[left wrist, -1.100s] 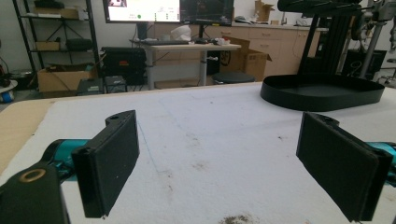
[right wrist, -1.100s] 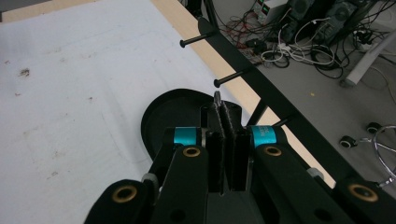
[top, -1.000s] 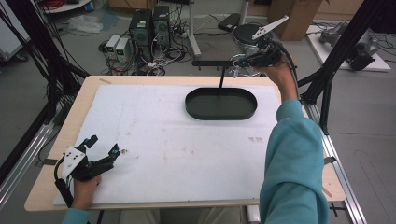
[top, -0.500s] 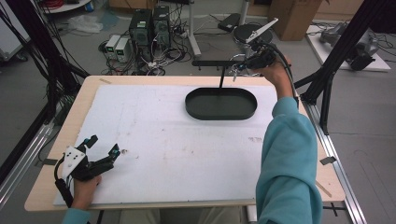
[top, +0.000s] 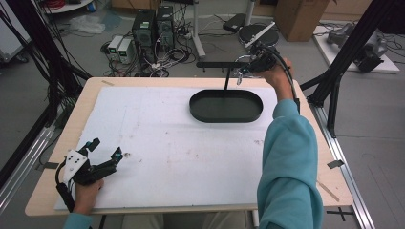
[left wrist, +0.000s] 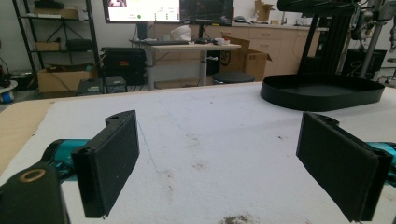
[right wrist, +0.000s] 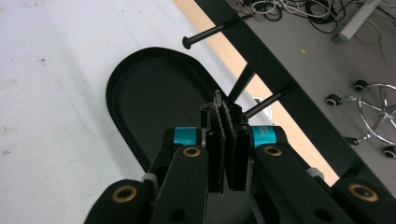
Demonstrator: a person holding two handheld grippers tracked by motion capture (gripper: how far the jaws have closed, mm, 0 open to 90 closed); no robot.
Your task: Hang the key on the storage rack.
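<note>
Overhead, right tongs pinch something thin (unidentifiable) above tray.

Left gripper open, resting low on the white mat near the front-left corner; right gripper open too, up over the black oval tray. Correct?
One error: the right gripper is not open. The right gripper view shows its jaws pressed together, with something thin just showing at the tips; what it is I cannot tell. The rest holds: the left gripper is open near the mat's front-left corner, and the right one is raised by the black oval tray.

Tray far right, left gripper near left
The tray lies on the mat, the left gripper well apart at the mat's near-left corner
</note>
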